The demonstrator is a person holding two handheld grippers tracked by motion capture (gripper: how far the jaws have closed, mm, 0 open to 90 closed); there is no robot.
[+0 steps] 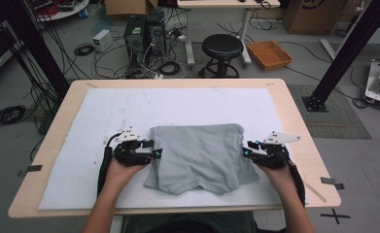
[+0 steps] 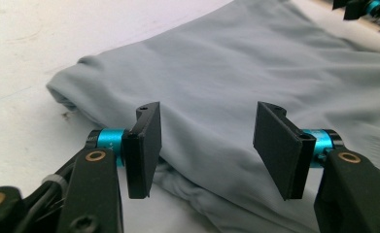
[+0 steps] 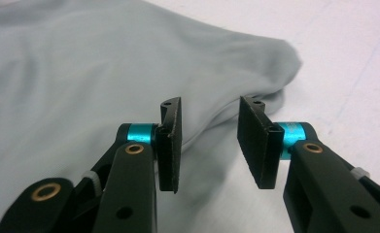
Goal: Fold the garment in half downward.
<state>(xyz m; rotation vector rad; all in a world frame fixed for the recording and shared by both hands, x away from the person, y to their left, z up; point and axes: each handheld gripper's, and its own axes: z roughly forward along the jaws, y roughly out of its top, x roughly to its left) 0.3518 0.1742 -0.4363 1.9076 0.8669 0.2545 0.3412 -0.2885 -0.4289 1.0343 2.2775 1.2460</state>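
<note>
White-padded surface (image 1: 105, 111) has the folded grey shirt (image 1: 199, 155) lying mid-front, left tongs (image 1: 154, 149) and right tongs (image 1: 246, 148) both open and empty at its side edges, so I'd pinch every layer evenly before lifting.

No legible text, brand, number or label stands on any surface in the three views. Two marks were checked — neither reads as words. The cardboard box (image 1: 310, 14) at the upper right of the high view carries a dark curved print, cut off by the frame edge and not readable as a letter or logo. A black tape cross (image 1: 336, 215) lies on the floor at the lower right of that view — a plain X-shaped sign, no writing beside it. The small white box (image 1: 102, 40) at the upper left is too small to tell any marking.
</note>
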